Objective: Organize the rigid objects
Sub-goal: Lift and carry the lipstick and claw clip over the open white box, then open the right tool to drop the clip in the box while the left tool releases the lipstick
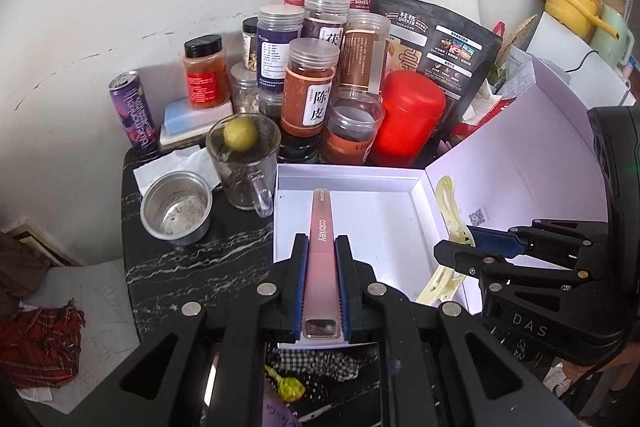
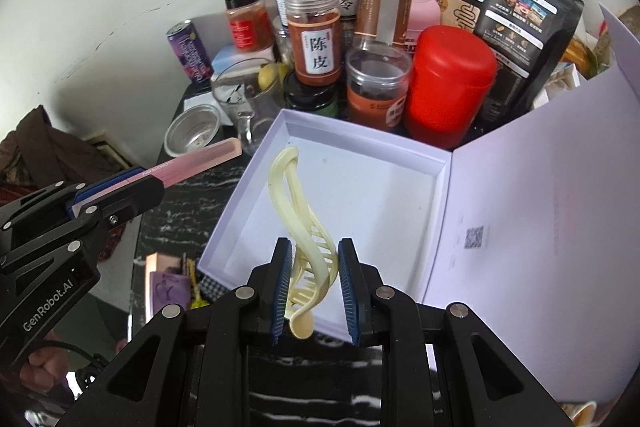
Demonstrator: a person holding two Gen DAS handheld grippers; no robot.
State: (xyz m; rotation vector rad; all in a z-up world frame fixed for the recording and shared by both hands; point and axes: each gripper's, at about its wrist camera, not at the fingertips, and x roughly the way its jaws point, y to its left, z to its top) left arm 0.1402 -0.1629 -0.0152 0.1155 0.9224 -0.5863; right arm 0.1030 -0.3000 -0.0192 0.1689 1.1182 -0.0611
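Observation:
My left gripper (image 1: 322, 247) is shut on a long pink tube marked colorkey (image 1: 320, 223), held above the near left part of an open white box (image 1: 384, 223). From the right wrist view the same tube (image 2: 208, 159) sticks out over the black marble table, just left of the box (image 2: 352, 187). My right gripper (image 2: 314, 255) is shut on a cream, twisted hair claw clip (image 2: 296, 211), hanging over the box's floor. In the left wrist view that clip (image 1: 446, 211) shows at the box's right wall, with the right gripper (image 1: 472, 247) on it.
The box's lid (image 2: 540, 211) stands open on the right. Behind the box crowd several jars, a red canister (image 1: 408, 119), a black pouch (image 1: 444, 47) and a purple can (image 1: 134, 111). A glass mug (image 1: 244, 163) with a lime and a metal cup (image 1: 176, 205) stand left of the box.

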